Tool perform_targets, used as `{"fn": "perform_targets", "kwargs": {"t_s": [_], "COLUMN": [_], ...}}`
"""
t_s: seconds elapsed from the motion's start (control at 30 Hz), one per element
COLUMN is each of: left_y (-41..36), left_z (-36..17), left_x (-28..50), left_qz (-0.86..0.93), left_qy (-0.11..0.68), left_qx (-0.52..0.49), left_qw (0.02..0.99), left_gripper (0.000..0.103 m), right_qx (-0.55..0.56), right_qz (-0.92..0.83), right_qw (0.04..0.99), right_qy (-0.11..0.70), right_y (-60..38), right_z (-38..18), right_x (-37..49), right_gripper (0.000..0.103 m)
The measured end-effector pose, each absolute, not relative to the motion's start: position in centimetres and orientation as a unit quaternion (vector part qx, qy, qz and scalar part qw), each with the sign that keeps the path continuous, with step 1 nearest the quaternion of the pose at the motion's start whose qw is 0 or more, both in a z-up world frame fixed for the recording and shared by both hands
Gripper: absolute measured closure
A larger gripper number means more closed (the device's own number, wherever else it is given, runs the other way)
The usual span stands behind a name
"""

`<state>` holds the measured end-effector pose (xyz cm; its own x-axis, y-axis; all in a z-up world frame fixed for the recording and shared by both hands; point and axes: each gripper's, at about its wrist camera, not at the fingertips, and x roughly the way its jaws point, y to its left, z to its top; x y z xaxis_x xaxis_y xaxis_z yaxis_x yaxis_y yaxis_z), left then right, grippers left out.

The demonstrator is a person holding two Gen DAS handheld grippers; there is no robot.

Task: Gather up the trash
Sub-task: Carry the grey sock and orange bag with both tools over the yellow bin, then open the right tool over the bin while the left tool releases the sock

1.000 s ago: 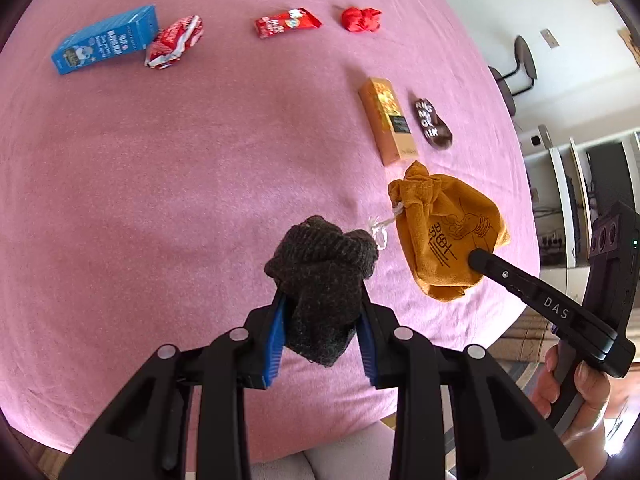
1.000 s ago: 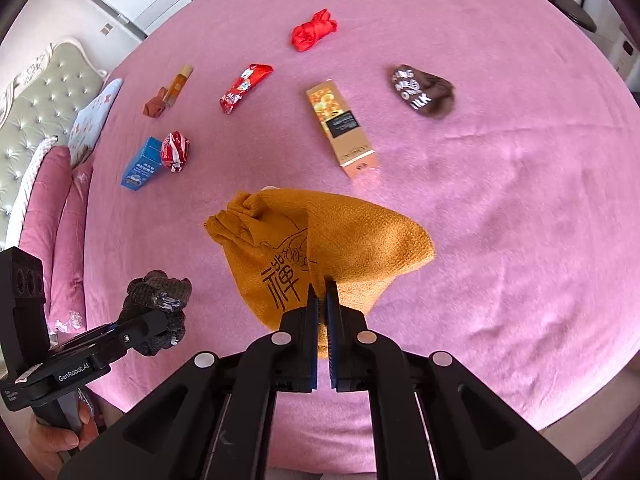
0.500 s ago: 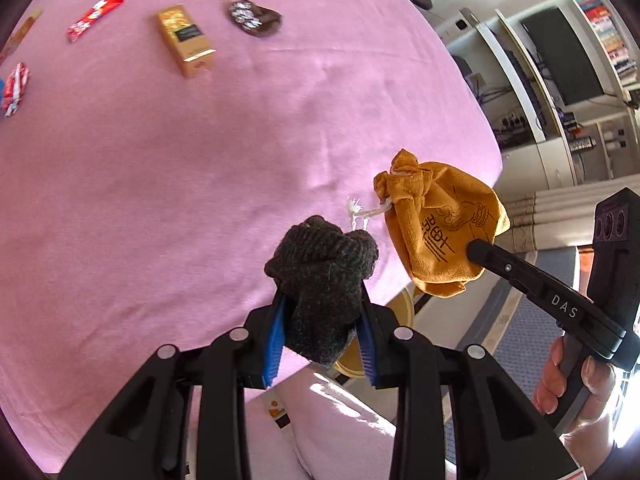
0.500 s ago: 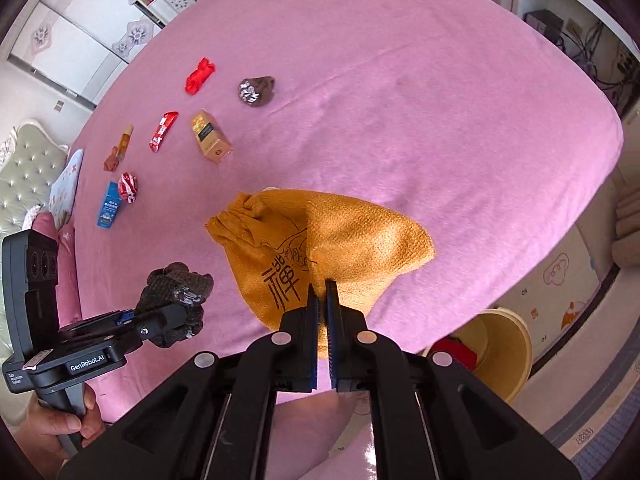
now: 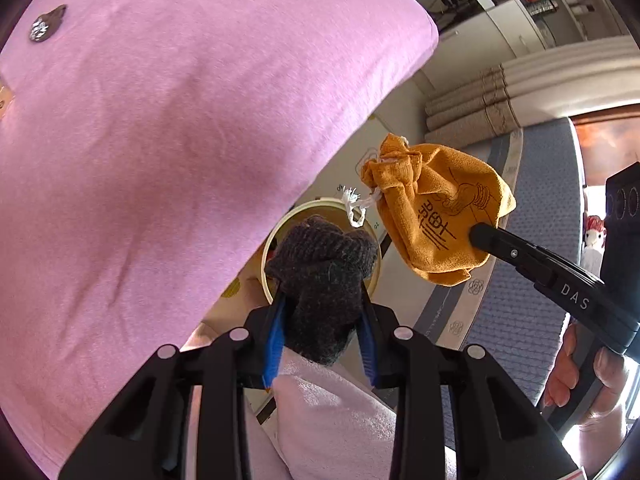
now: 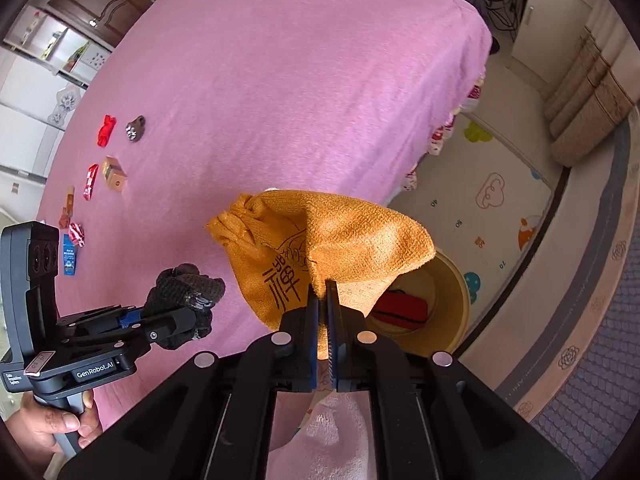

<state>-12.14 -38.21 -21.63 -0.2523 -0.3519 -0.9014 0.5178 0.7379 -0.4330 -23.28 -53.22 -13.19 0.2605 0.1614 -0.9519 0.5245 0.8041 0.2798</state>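
Dark knit bundle [image 5: 324, 280] clamped in left tongs [image 5: 322, 336], orange pouch [image 6: 328, 248] pinched in right tongs [image 6: 323, 316], both above bin [image 6: 452, 320].

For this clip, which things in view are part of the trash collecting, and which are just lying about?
In the job:
- dark knitted bundle, held in the left hand-held gripper
- orange pouch, held in the right hand-held gripper
- yellow bin
- wrappers and small boxes on the pink cloth

Lying about:
- rolled mats
- play mat

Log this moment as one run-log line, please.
left gripper: shut on dark knit bundle | right gripper: shut on orange pouch | both above yellow bin
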Motion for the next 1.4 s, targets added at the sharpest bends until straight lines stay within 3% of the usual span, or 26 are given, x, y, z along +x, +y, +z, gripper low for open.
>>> {"fn": "perform_targets", "kwargs": {"t_s": [0.57,0.63,0.67,0.7,1.4], "left_y": [-48.2,-48.8,-49.1,-49.3,-48.8], "left_z": [-27.9,-28.2,-28.4,-28.5,-27.0], "left_x": [-20.1,-20.5,-20.8,-20.9,-19.7], "left_qz": [-0.404,-0.408,-0.407,-0.402,-0.396], "left_qy": [0.725,0.730,0.731,0.730,0.723], "left_qx": [0.175,0.178,0.184,0.194,0.180], "left_qw": [0.530,0.518,0.516,0.518,0.536], "left_gripper": [0.070,0.060,0.040,0.027,0.026], "right_qx": [0.371,0.383,0.397,0.409,0.382], "right_qz": [-0.172,-0.176,-0.174,-0.172,-0.170], "right_qw": [0.686,0.682,0.677,0.673,0.679], "right_qy": [0.602,0.598,0.595,0.592,0.604], "right_y": [-58.6,-59.3,-59.7,-60.2,-60.5], "right_z": [-19.3,-19.7,-19.9,-20.1,-19.1], "right_x": [-33.3,-33.7,-34.0,-34.3,-32.8], "right_gripper": [0.096,0.086,0.073,0.070,0.069]}}
